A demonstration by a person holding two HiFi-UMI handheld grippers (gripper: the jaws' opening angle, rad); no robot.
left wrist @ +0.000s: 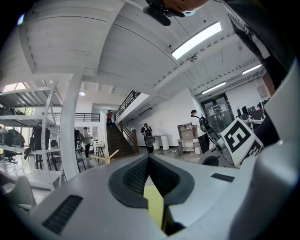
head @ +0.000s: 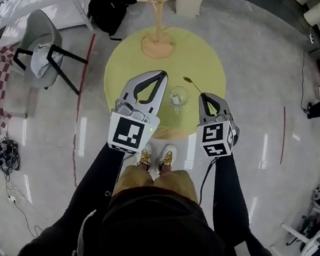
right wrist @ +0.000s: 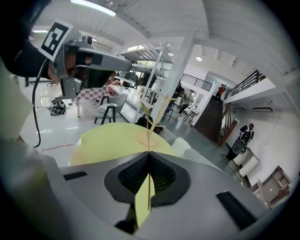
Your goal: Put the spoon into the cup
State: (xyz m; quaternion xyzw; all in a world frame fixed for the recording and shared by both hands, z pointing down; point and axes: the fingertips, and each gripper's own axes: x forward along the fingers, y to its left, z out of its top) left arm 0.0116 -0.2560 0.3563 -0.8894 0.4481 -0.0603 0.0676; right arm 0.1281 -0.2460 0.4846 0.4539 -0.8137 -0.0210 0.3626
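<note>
Currently: right gripper (right wrist: 149, 152) has its jaws closed on the spoon (head: 192, 84). The thin metal handle runs straight up through the pads in the right gripper view, and the bowl end points away from the person. In the head view the spoon slants out over the round yellow table (head: 209, 55), its bowl end just beyond the rim of the cup (head: 178, 96) and not inside it. Its height above the rim cannot be judged.

Left gripper (left wrist: 148, 157): jaws together at the tips, nothing between them. It hangs just left of the cup without touching it.

Cup: 1 clear glass, upright, near the table's front edge.

Handling, as judgement:
- Spoon is light, stiff and slim. With smooth metal held by 2 pads on a narrow shaft, it could pivot or slip if knocked against the rim.
- The present hold low on the handle leaves a long free end to lower in bowl-first.
- Glass is light, likely tippy and breakable, so release the spoon low, not from a height.
</note>
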